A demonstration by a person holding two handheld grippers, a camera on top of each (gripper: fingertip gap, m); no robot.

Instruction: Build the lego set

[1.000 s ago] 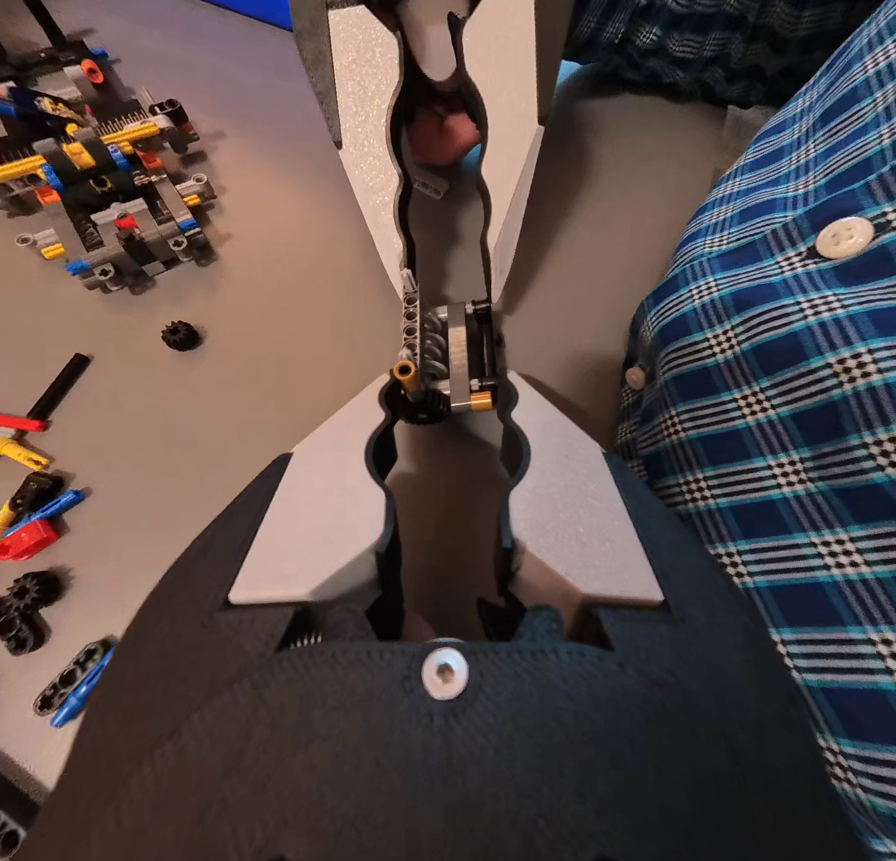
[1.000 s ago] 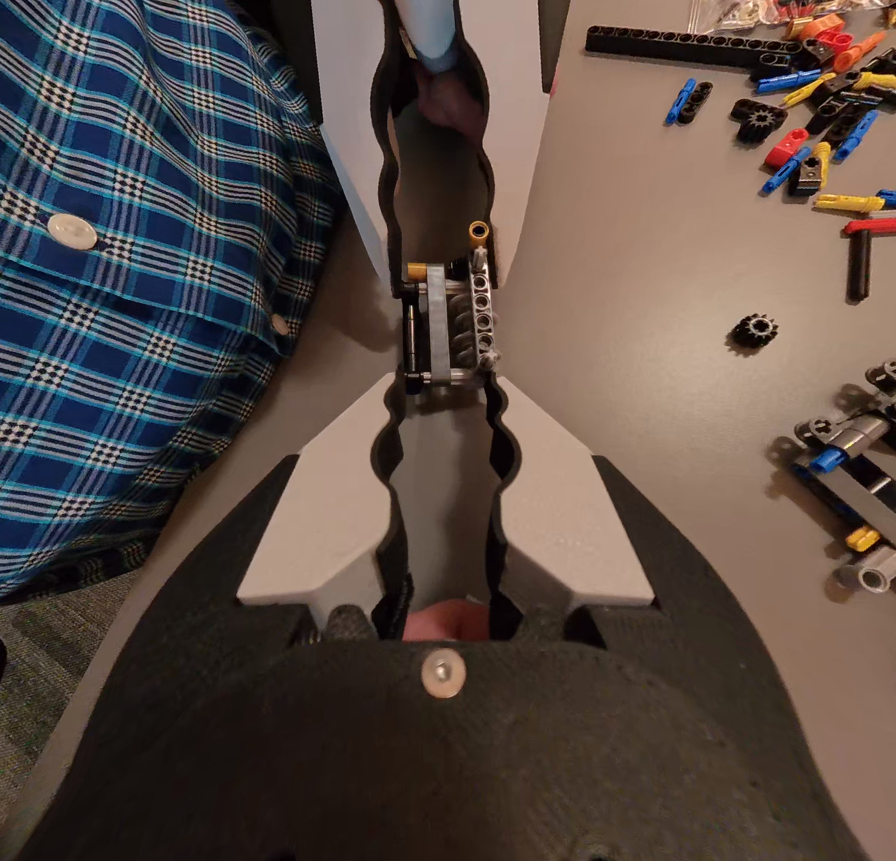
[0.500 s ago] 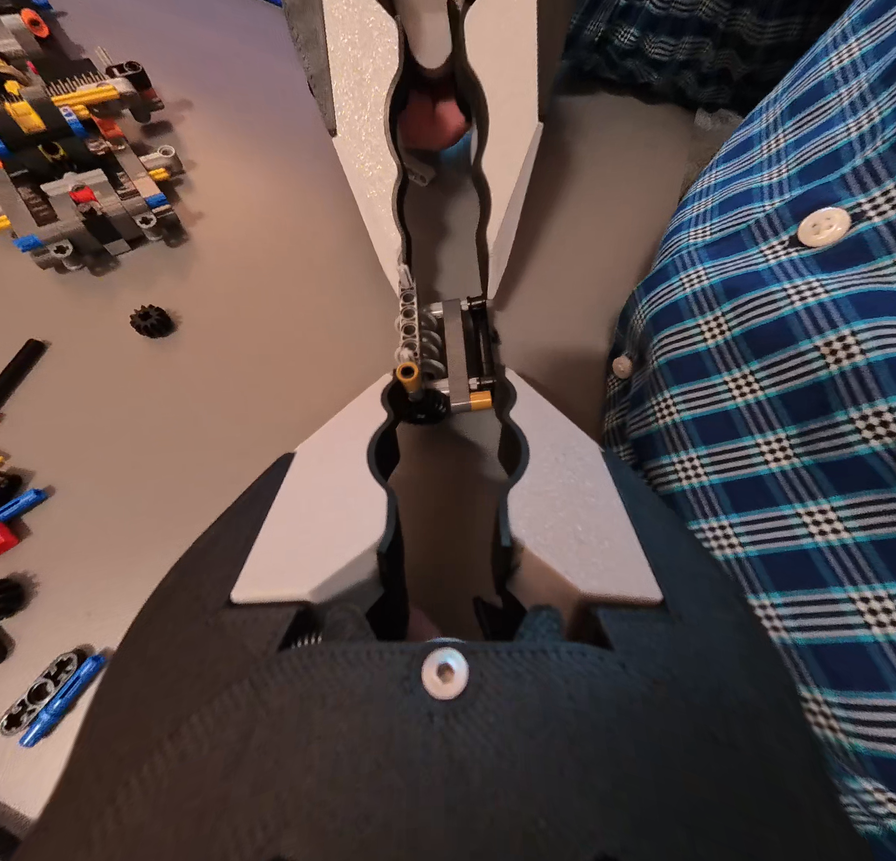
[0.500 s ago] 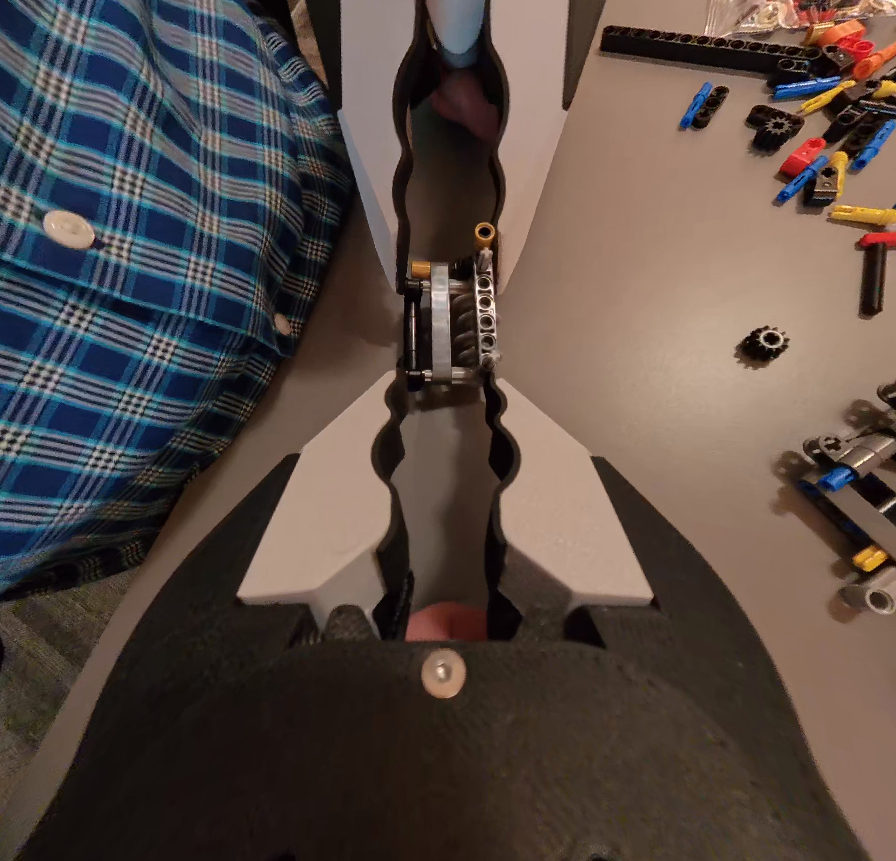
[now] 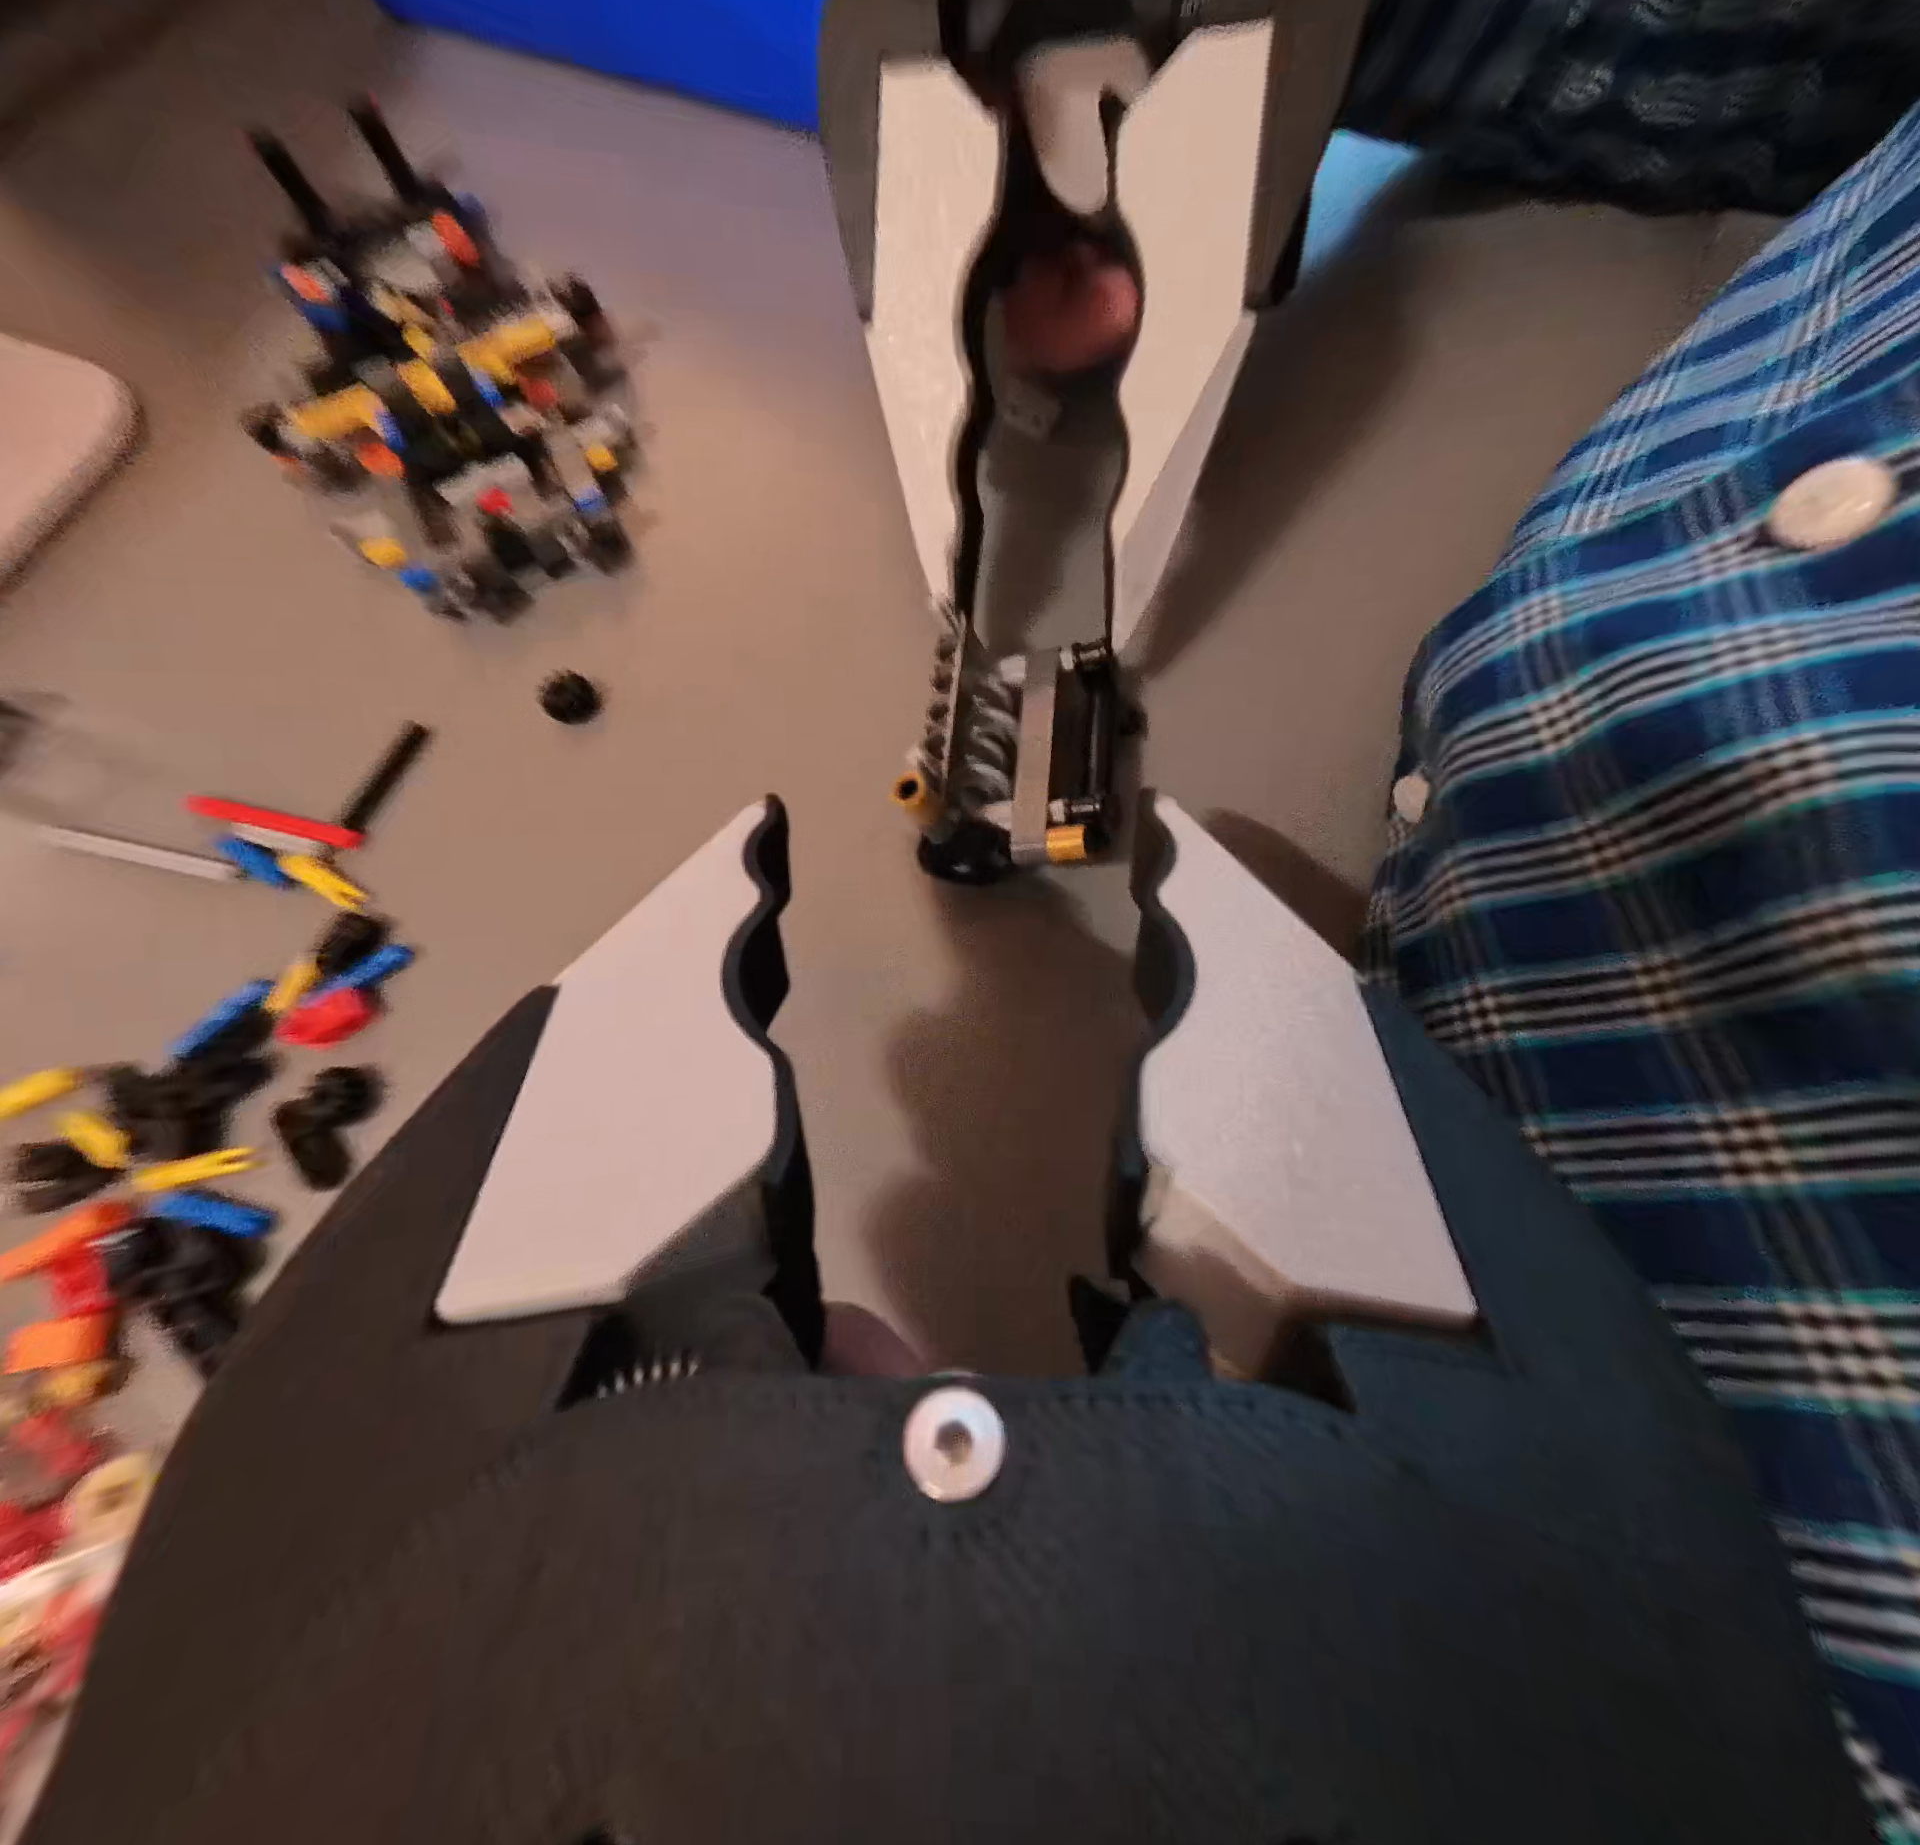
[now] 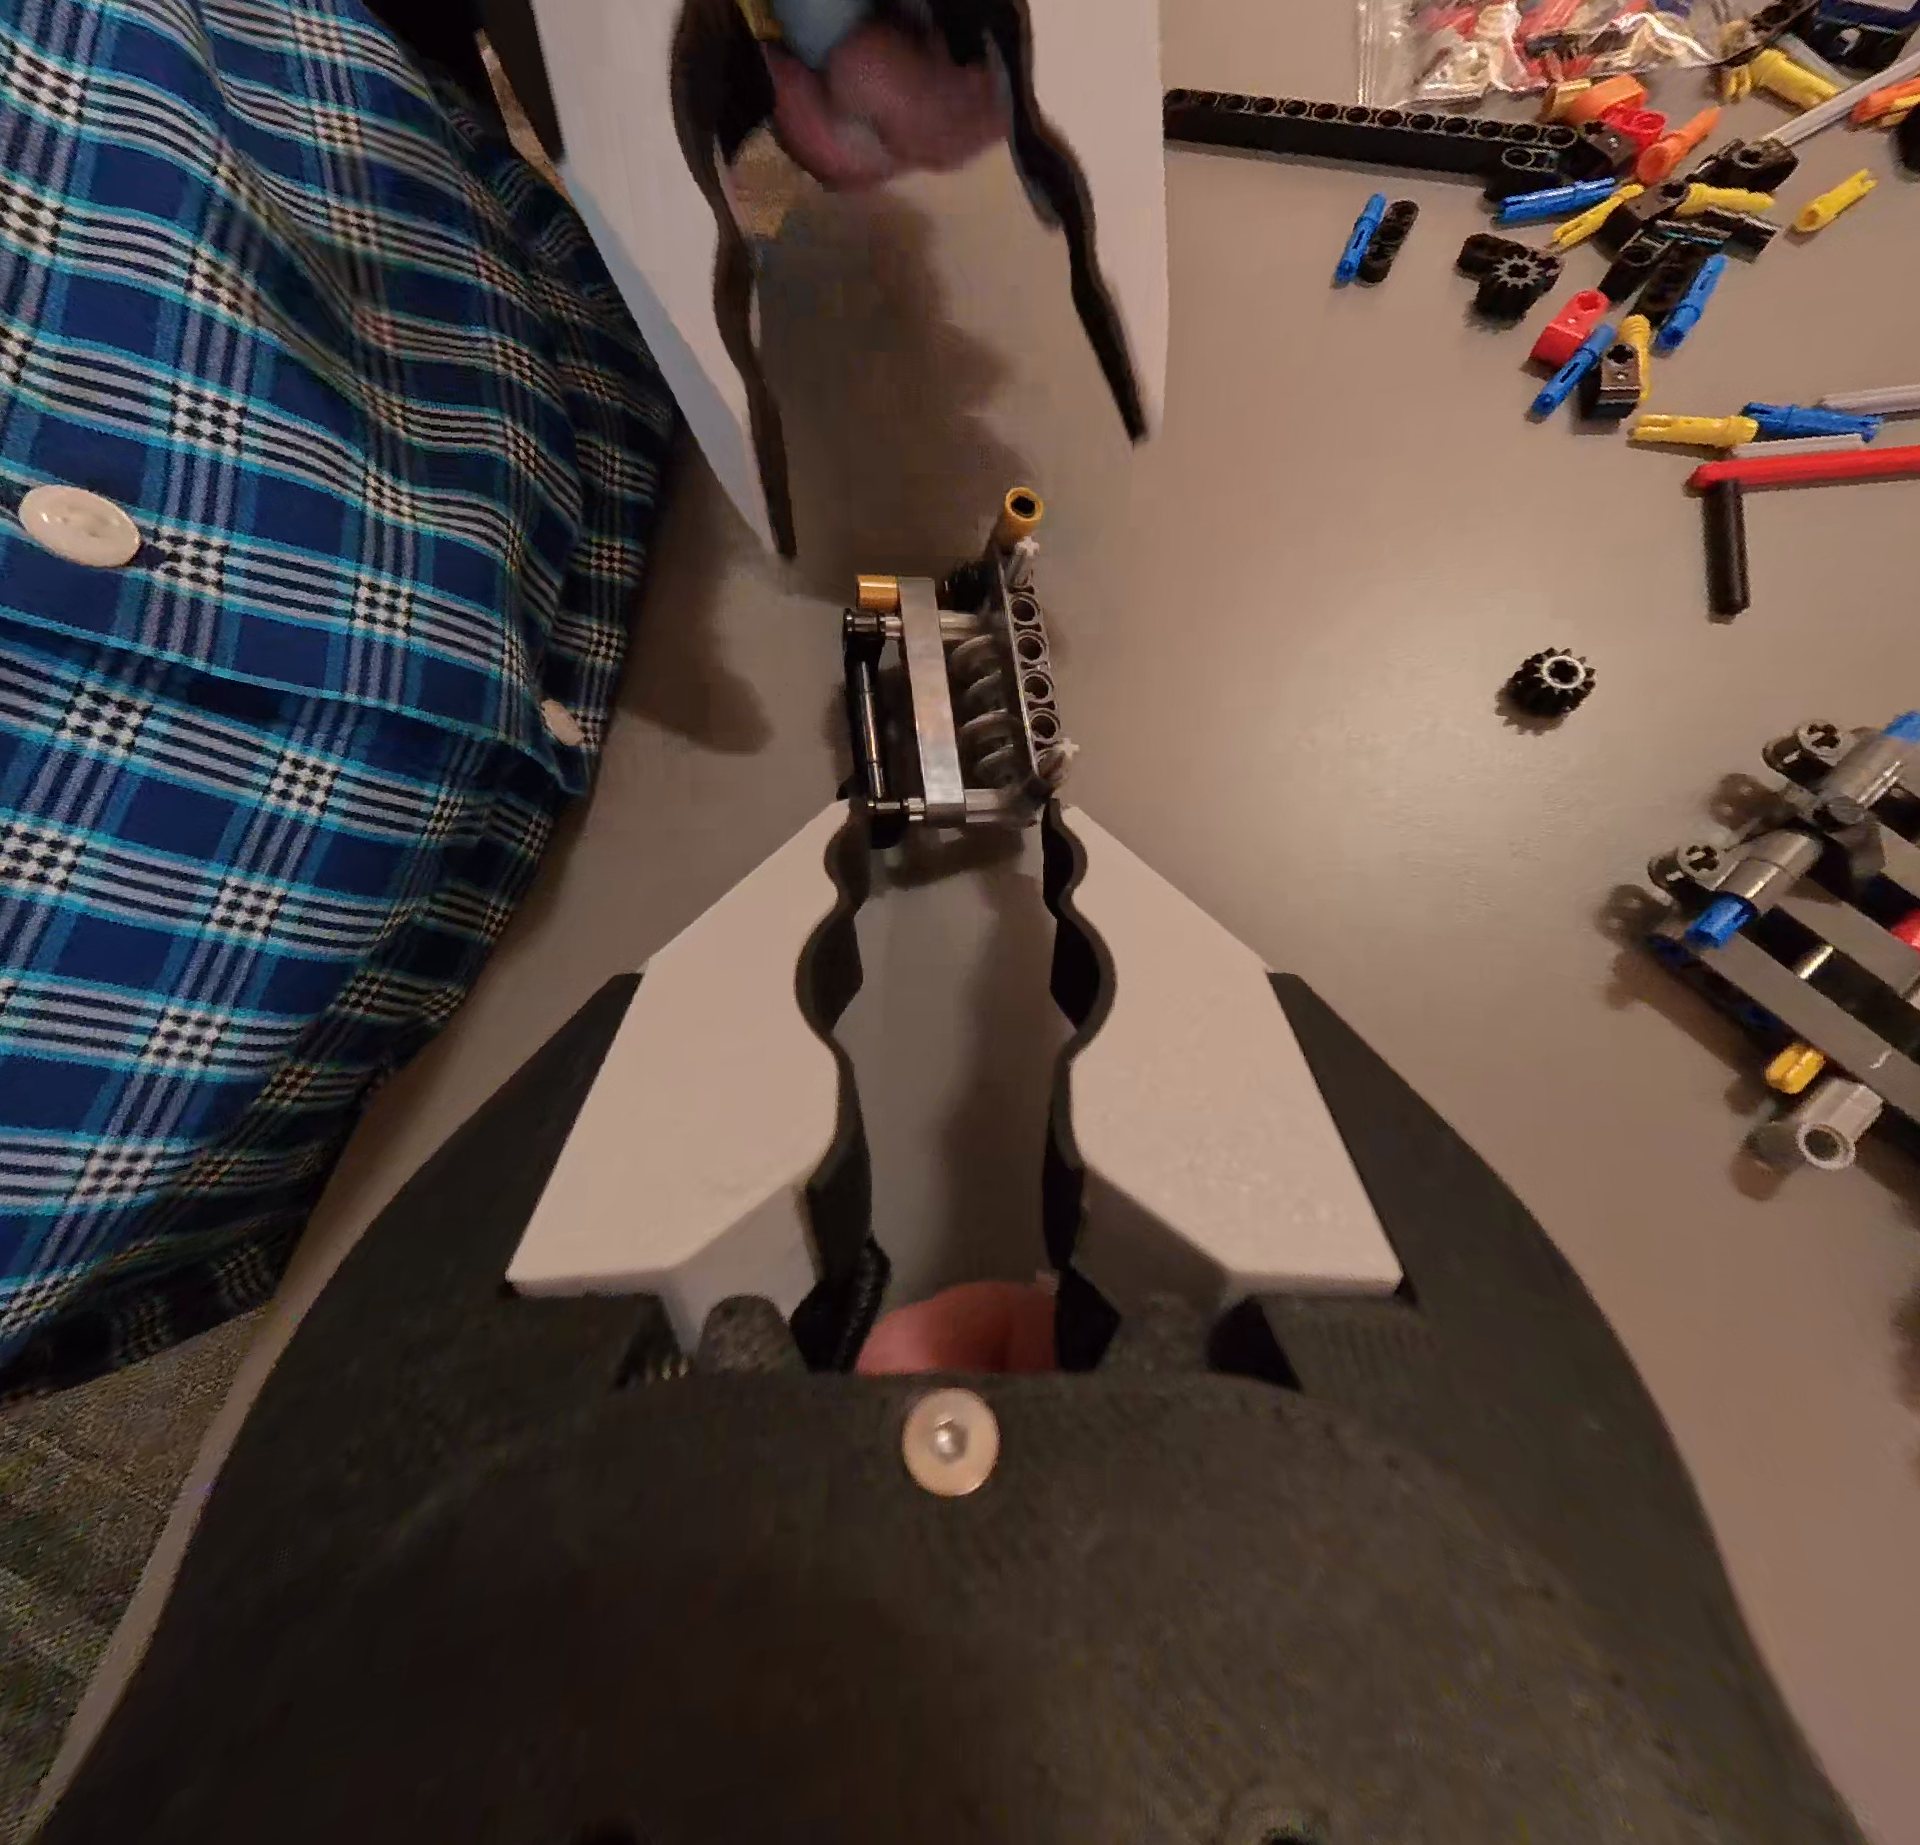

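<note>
Over on the grey tabletop (image 6: 1351, 808), going left to right in the right wrist view:

Shirt: blue plaid button-up shirt (image 6: 260, 652) fills the left edge, so the person is sitting right up against the table.

Left gripper (image 5: 956, 819): fingers spread wide and nothing between them. In its own view the tips sit just short of the little build, not touching it. That view is pretty blurry btw.

Little build: small grey-and-black lego sub-assembly with a coiled spring, a holed beam and tan end bushes (image 6: 951, 694). It's right in the middle between the two grippers, close to the shirt side of the table.

Right gripper (image 6: 945, 819): clamped on the near end of the little build, one white finger (image 6: 727, 1016) on each side of it.

Loose gear: small black toothed gear wheel (image 6: 1548, 678), on its own to the right, well apart from everything.

Parts pile: scattered blue, yellow, red and black pins and connectors (image 6: 1642, 268) at upper right, with a long black holed beam (image 6: 1361, 128) lying beside them and a clear plastic bag of pieces (image 6: 1527, 8) behind.

Big build: larger grey, black and yellow lego chassis (image 6: 1808, 954) at the far right edge, only partly in frame.
</note>
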